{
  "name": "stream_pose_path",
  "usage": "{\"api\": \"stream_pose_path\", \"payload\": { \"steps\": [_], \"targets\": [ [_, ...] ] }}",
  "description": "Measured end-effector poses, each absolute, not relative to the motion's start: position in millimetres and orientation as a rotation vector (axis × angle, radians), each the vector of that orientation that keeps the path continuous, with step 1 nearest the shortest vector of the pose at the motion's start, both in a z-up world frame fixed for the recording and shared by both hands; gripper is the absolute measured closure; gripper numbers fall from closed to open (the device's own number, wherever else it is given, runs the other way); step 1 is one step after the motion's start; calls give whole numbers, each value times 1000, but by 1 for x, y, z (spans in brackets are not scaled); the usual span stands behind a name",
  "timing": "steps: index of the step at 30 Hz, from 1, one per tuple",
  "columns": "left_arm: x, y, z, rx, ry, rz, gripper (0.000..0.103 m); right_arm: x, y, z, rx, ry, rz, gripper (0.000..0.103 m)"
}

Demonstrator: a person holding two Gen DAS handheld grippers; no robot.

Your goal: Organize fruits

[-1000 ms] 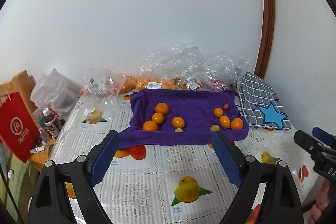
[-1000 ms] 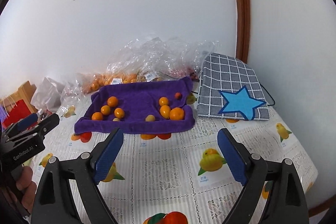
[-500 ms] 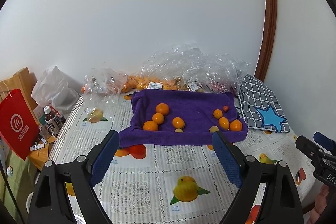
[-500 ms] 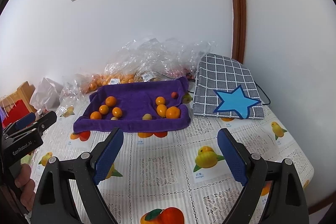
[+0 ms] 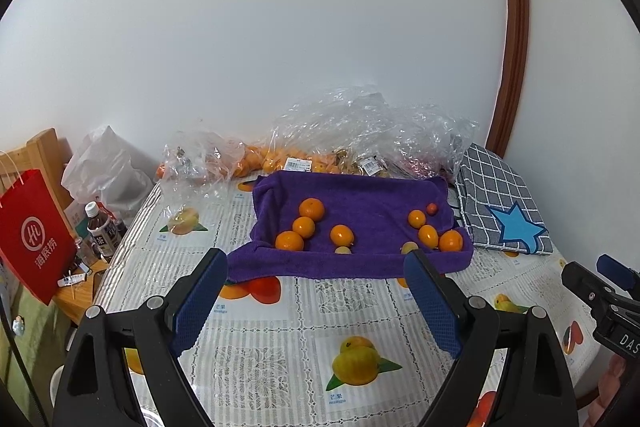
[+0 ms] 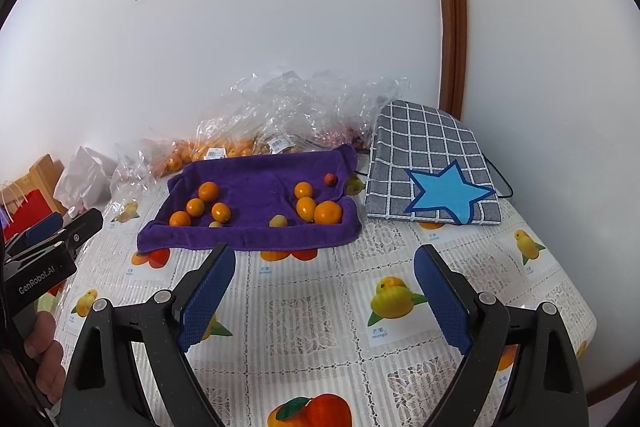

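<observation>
Since a second ago the purple towel (image 5: 360, 211) and its fruits are sitting slightly farther off in both views. Bare tablecloth (image 6: 320, 307) is lying open before the towel's near hem. The oranges (image 5: 304, 227) are clustering in two groups, with small pale fruits, possibly plums, beside them. Left gripper (image 5: 316, 303) and right gripper (image 6: 324, 299) are hovering short of the towel, jaws spread wide, holding nothing.

Crinkled bags (image 5: 372, 135) blurred the fruit behind the towel (image 5: 360, 195). The right gripper (image 5: 600, 291) was cut off at the edge, and a finger (image 5: 424, 287) hid part of a pale fruit (image 5: 409, 247).
</observation>
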State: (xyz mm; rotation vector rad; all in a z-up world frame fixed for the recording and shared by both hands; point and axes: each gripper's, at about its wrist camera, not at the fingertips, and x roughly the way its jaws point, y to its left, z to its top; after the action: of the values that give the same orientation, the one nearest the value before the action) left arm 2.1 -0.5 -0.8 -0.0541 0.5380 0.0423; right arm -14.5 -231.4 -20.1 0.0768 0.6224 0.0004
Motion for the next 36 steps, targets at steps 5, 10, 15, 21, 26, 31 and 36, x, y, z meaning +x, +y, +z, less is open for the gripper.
{"api": "stream_pose_path", "payload": {
  "steps": [5,10,15,21,26,31,36],
  "targets": [
    [2,-1,-1,-52,537,42,14,-14,-232,-21,73,625,-4,13],
    [2,-1,-1,-53,538,44,14,-14,-232,-21,72,624,-2,13],
    [2,0,-1,-54,538,42,14,-14,-231,-21,71,623,-1,13],
    [1,0,0,-55,537,41,14,-15,-231,-21,70,624,1,13],
    [1,0,0,-57,536,40,14,-15,-231,-21,69,624,1,13],
    [0,-1,0,-57,536,42,14,-15,-231,-21,69,624,2,13],
    [0,-2,0,-59,535,42,14,-15,-231,-21,67,623,2,13]
  ]
}}
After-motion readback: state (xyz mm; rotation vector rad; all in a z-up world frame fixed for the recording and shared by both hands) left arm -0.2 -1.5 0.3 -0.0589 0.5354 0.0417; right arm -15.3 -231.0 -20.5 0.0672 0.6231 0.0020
